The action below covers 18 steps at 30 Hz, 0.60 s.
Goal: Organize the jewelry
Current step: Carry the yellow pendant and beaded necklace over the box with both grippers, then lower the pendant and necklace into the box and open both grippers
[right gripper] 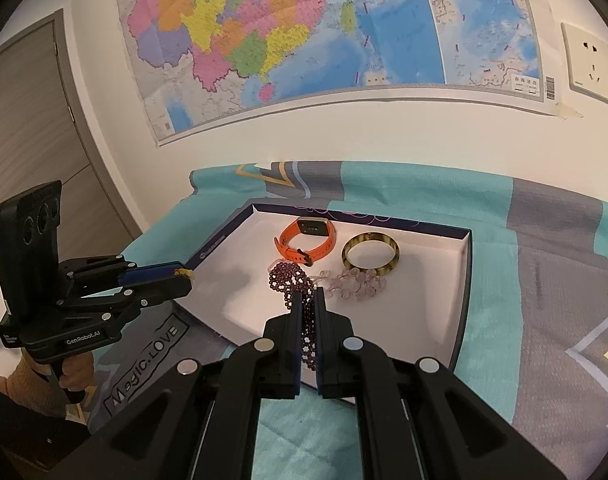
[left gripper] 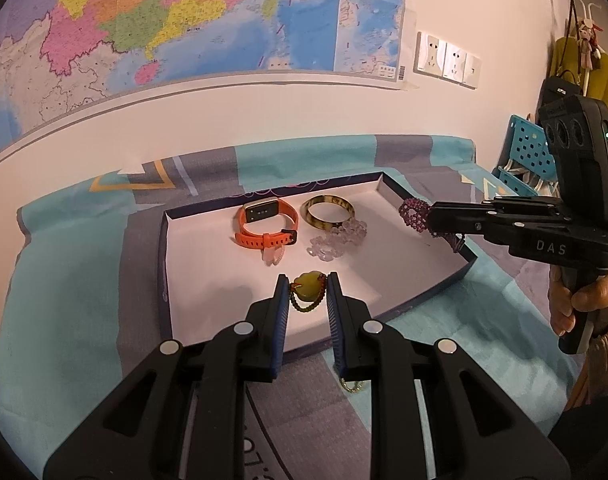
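Left gripper [left gripper: 307, 286] pinches a yellow-green pendant on its beaded cord [left gripper: 306, 289] over the near edge of the shallow white-lined box [left gripper: 192, 264], while the right gripper [right gripper: 308, 300], at three o'clock in the left view, is clamped tight on a dark purple bead strand [right gripper: 290, 280]. Inside the box at twelve o'clock lie an orange watch [left gripper: 266, 226], an amber bangle [left gripper: 328, 211] and clear crystal beads [left gripper: 338, 240], bangle touching the beads.

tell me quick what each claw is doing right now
Left claw: closed on the yellow-green pendant necklace.
Right claw: closed on the dark purple bead strand.
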Each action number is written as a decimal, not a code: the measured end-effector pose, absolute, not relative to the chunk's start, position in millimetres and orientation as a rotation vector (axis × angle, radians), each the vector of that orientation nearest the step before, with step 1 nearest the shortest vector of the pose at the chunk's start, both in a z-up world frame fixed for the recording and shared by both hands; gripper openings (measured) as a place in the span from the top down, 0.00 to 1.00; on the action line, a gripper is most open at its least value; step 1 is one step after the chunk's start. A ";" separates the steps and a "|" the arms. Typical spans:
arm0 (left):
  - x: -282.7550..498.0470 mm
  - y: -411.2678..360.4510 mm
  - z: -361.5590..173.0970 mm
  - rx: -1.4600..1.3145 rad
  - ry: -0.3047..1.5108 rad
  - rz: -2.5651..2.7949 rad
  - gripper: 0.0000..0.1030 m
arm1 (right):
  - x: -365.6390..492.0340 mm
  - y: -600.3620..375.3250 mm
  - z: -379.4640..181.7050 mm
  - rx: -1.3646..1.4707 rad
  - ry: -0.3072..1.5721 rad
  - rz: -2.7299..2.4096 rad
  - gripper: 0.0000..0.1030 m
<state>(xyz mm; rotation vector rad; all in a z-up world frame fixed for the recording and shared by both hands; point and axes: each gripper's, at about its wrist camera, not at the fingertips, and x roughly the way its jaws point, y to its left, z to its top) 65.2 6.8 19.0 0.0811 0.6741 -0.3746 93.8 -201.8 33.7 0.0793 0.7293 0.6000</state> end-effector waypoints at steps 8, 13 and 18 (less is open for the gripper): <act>75.5 8.1 12.5 0.085 0.695 -0.359 0.81 | 102.5 -197.6 30.3 0.070 0.740 0.599 0.96; 85.9 8.4 7.8 0.077 0.713 -0.355 0.81 | 110.2 -193.8 25.3 0.062 0.754 0.594 0.96; 97.6 4.9 2.3 0.085 0.733 -0.347 0.81 | 118.1 -187.4 19.5 0.045 0.772 0.594 0.96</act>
